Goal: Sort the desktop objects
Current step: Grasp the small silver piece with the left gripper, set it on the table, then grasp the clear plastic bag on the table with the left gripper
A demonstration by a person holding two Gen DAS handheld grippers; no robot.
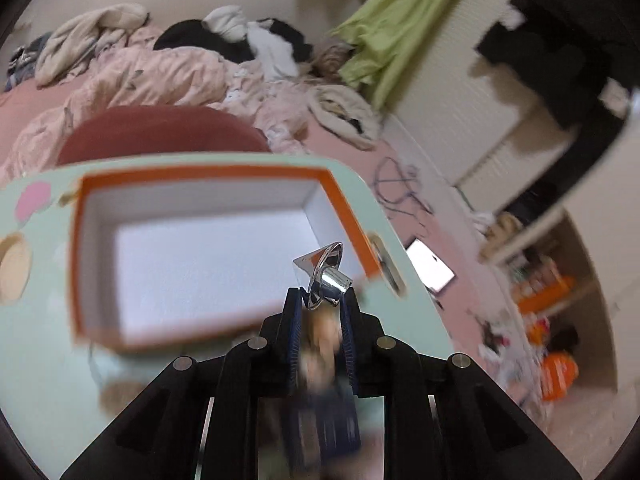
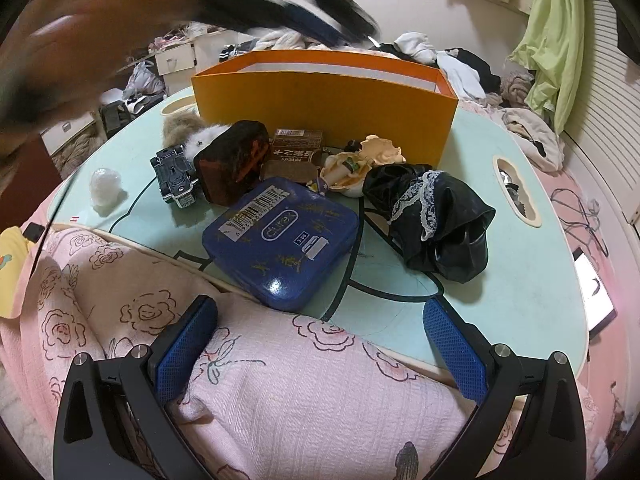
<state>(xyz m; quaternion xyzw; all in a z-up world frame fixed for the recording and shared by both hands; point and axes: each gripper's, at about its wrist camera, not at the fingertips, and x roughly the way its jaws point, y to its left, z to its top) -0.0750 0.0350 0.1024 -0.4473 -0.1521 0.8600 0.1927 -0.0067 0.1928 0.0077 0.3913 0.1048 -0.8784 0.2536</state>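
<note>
Your left gripper (image 1: pixel 320 300) is clamped on a shiny chrome piece (image 1: pixel 325 276), some cone-and-ring metal part; can't identify it further. It sticks out past the fingertips, long axis running roughly along the fingers and tilted a bit right, cone tip pointing up and left toward the far side. Frame is motion-blurred. The piece sits over the near right corner of the orange box (image 1: pixel 200 256), just inside its right wall; box interior is white and I see nothing in it from this angle. The box stands on the mint-green table (image 1: pixel 36 360), long axis left to right. In the right wrist view, your right gripper (image 2: pixel 320 340) has its blue pads (image 2: pixel 188 344) spread wide apart, holding nothing, hovering over the pink rose-print blanket (image 2: pixel 312 400) at the near edge of the table (image 2: pixel 500 300). On the table, nearest you: blue tin (image 2: pixel 280 240), lying flat, barcode side up, long axis diagonal from near right to far left. Right of it, a crumpled black lace-trimmed cloth (image 2: pixel 440 220). Behind the tin: dark red-brown block (image 2: pixel 234 162), black toy car (image 2: pixel 176 178) just left of it with its long axis near to far, small brown carton (image 2: pixel 298 146), cream figurine (image 2: pixel 360 164) lying tilted. White lump (image 2: pixel 106 190) at far left, apart from the rest. The orange box (image 2: pixel 324 108) stands at the far side. Blurred dark shape top left, likely your left gripper, can't confirm.
</note>
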